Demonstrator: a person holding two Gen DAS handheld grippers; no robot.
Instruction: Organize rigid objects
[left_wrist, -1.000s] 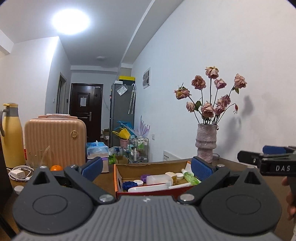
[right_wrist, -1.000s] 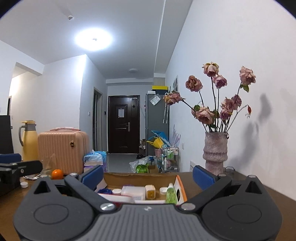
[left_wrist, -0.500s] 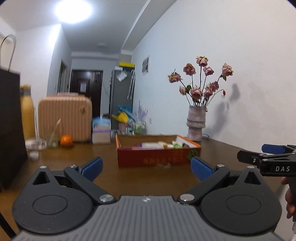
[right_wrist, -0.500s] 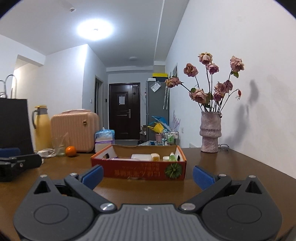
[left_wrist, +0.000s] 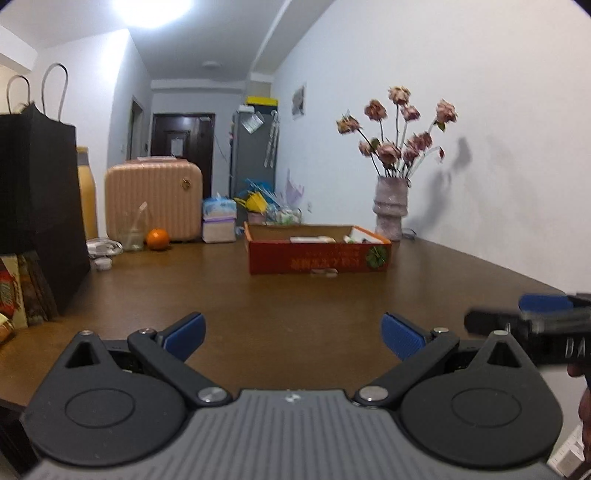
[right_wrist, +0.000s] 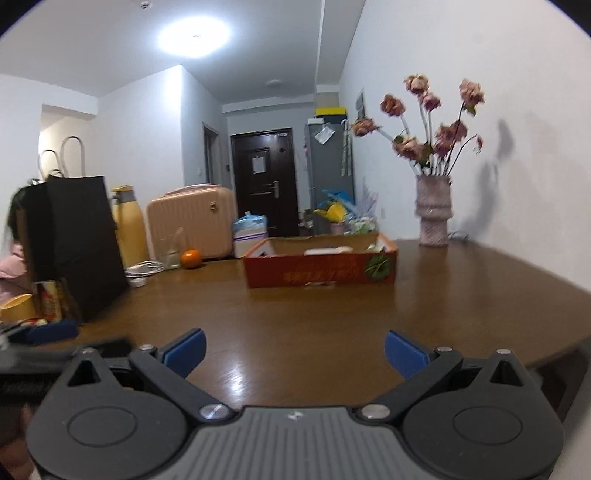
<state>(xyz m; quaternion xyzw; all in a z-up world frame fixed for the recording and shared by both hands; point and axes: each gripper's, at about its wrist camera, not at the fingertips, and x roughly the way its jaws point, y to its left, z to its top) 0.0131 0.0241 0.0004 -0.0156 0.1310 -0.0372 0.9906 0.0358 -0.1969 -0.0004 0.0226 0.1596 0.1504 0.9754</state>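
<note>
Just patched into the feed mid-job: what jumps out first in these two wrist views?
The red cardboard box full of small items sits mid-table, straight ahead of both open claws, the left claw and the right claw. Behind it by the white wall stands a pale ribbed vase of dried pink roses. On the left side of the brown wooden table stands a tall black paper bag, with a pink ribbed suitcase and an orange further back.

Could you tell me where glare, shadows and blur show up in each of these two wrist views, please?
Left wrist view: the ceiling light blows out white, the flowers cast a soft shadow on the wall, and the right gripper at the edge is smeared. Right wrist view: the light glares off the table, and the red box print is too blurred to read.
</note>
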